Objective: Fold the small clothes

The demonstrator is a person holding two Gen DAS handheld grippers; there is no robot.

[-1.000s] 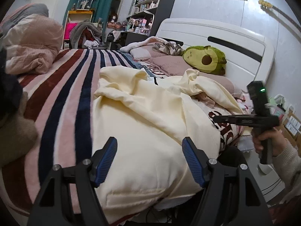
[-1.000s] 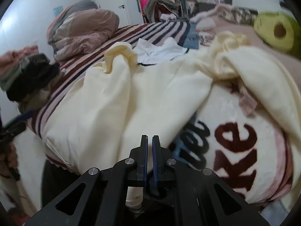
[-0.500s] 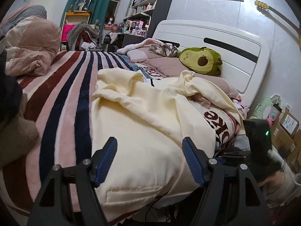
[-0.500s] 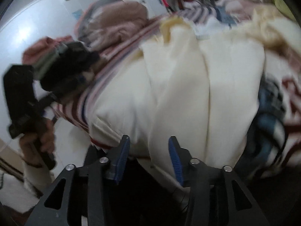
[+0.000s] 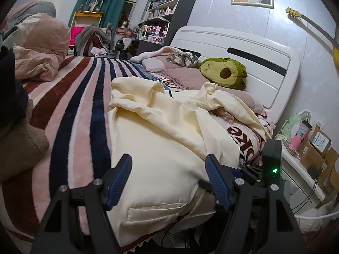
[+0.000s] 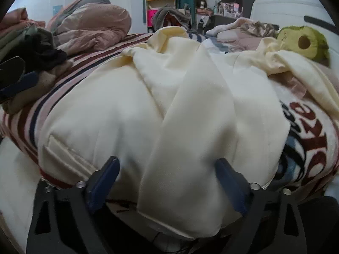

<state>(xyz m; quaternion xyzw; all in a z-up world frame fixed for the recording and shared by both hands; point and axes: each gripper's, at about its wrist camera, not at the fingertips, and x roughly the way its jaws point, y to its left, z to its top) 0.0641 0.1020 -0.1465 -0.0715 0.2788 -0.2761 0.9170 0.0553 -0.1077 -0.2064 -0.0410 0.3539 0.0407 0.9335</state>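
Over the bed's near edge, the cream garment (image 6: 131, 114) is lying rumpled; the right gripper (image 6: 167, 177) is opening around its hanging fold; the left gripper (image 5: 168, 177) is hovering wide, gripping nothing.

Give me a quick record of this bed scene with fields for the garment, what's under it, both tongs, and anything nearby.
garment: cream garment, crumpled, hanging over the bed edge
surface: striped blanket
left tongs: open, holding nothing
right tongs: opening, a garment fold between the jaws, not pinched
nearby: avocado plush by the headboard; pink duvet
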